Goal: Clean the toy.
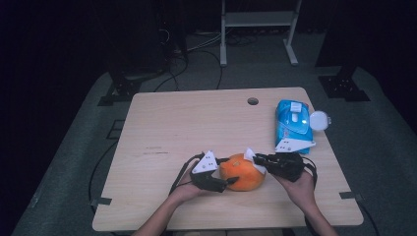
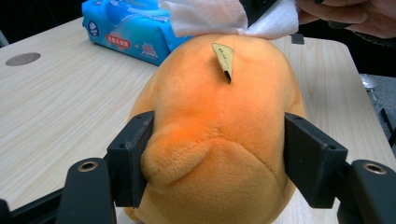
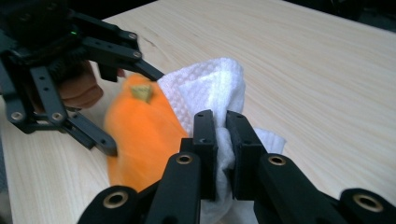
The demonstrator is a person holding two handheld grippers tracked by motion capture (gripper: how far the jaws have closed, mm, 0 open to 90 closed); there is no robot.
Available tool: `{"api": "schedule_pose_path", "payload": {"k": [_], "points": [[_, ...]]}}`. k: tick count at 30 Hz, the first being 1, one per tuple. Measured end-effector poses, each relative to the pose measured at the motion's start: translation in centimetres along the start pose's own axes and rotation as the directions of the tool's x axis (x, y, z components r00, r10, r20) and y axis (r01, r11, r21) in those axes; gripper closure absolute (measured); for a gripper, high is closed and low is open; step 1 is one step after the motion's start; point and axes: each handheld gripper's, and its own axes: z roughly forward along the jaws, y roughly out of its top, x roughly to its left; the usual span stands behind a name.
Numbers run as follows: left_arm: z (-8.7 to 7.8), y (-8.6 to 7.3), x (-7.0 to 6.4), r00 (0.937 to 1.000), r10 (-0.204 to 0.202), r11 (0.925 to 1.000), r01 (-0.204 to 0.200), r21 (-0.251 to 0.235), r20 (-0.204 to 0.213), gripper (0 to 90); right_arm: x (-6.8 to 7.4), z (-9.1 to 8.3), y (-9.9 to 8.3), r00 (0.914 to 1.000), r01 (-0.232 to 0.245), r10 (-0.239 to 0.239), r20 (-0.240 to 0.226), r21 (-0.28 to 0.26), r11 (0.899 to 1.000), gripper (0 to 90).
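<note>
An orange plush toy (image 1: pixel 243 174) lies on the wooden table (image 1: pixel 172 128) near its front edge. My left gripper (image 1: pixel 229 170) holds it from the left, and in the left gripper view the two jaws press into the plush toy (image 2: pixel 219 93) on both sides. A small tan tag (image 2: pixel 223 58) sticks out of the toy's top. My right gripper (image 1: pixel 257 159) comes in from the right, shut on a white wipe (image 3: pixel 210 88) that rests against the far end of the plush toy (image 3: pixel 140 135). The left gripper (image 3: pixel 60 70) shows beyond it.
A blue pack of wet wipes (image 1: pixel 292 125) lies at the right rear of the table with its round lid (image 1: pixel 319 119) flipped open. A cable hole (image 1: pixel 253 101) sits at the back. The left half of the table is bare wood.
</note>
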Motion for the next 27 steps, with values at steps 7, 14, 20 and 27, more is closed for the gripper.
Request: {"api": "schedule_pose_path", "payload": {"k": [7,14,20,27], "points": [[0.1,0.3,0.3,0.9998,-0.014,0.9997,0.014,0.019,0.015,31.2,2.7,1.0,1.6,0.9967,0.075,-0.075,-0.03,-0.012,0.997,81.9],[0.3,0.3,0.5,0.9996,-0.013,0.9998,0.012,0.018,0.026,30.4,4.3,2.9,2.7,0.9878,0.145,-0.144,-0.058,0.001,0.989,82.0],[0.5,0.5,0.4,0.9989,0.007,1.0,-0.007,-0.006,0.047,27.3,1.7,1.6,1.5,0.9972,0.062,-0.062,-0.04,0.001,0.998,82.0],[-0.6,-0.5,2.1,0.994,-0.011,0.9997,0.014,-0.022,0.109,11.4,0.7,1.1,0.8,0.9993,0.034,-0.034,-0.016,-0.005,0.999,82.0]]}}
